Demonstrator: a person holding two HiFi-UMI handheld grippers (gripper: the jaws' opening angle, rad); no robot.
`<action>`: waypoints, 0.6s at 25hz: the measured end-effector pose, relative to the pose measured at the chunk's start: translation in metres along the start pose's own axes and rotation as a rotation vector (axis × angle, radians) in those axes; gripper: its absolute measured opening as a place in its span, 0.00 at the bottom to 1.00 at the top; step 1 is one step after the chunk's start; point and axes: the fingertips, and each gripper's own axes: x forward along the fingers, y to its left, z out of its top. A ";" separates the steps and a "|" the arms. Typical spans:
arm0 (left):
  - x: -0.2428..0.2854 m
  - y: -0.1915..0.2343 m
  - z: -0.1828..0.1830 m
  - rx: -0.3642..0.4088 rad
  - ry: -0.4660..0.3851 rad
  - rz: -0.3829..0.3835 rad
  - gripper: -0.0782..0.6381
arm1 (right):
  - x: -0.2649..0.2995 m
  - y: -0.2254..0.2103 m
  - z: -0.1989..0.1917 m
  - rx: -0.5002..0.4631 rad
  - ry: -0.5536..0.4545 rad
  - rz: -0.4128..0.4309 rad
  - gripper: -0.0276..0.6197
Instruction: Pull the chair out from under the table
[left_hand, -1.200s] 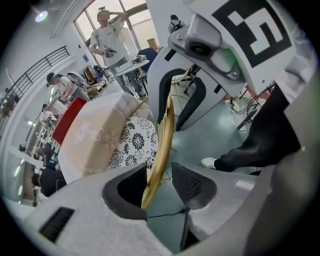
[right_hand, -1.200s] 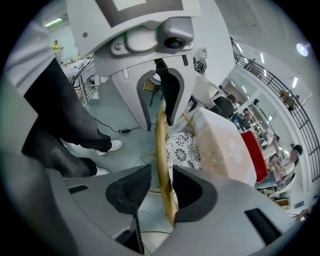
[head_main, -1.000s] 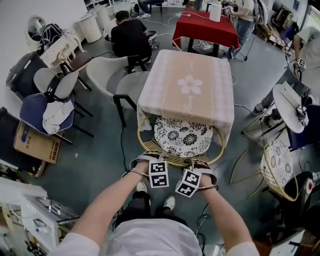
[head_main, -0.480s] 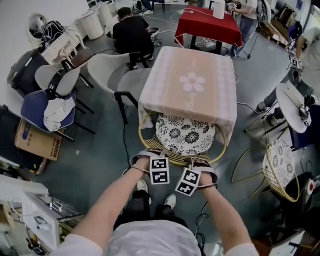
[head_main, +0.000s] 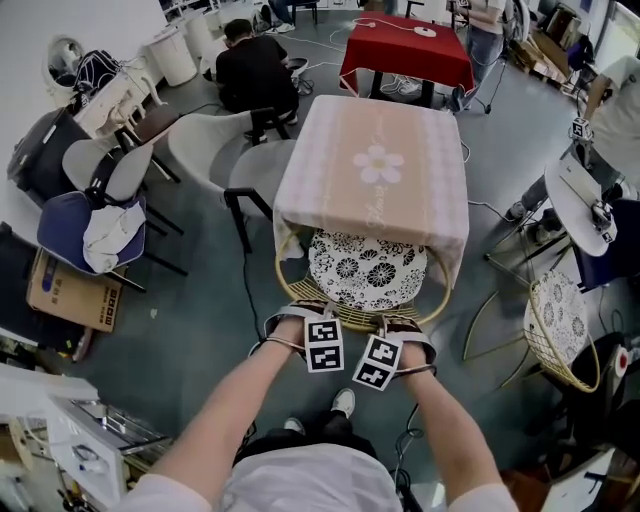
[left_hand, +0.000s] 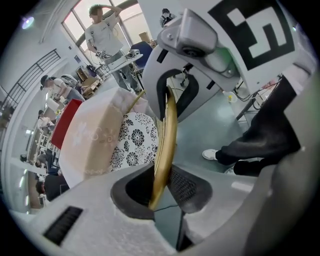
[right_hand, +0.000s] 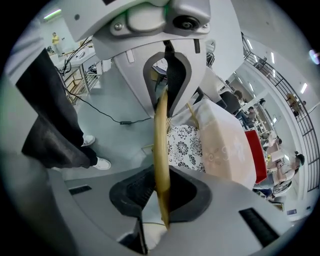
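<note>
Closure is the news: the left claw (left_hand: 160, 187) and right claw (right_hand: 162, 192) have just been narrowing, and each now pinches the golden back rim (head_main: 350, 320) of the chair (head_main: 366, 270), side by side. The chair sits tucked in, seat partly beneath the cloth edge of the surface (head_main: 375, 170), so the pull looks ready to begin. The floor toward the person lies open apart from their own shoe (head_main: 343, 402); another wicker chair (head_main: 560, 335) stands well off to the right

White shirt (head_main: 300, 485), black trousers (head_main: 300, 432), white shoes (head_main: 342, 402)
</note>
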 end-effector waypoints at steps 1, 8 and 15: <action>0.000 0.000 0.000 0.005 0.001 -0.001 0.22 | 0.000 0.000 0.000 0.004 0.003 0.003 0.13; -0.003 -0.003 -0.002 0.034 -0.017 -0.009 0.21 | -0.001 0.003 0.004 0.021 0.012 0.011 0.13; -0.008 -0.016 -0.005 0.045 -0.015 -0.022 0.21 | -0.007 0.017 0.008 0.024 0.017 0.020 0.13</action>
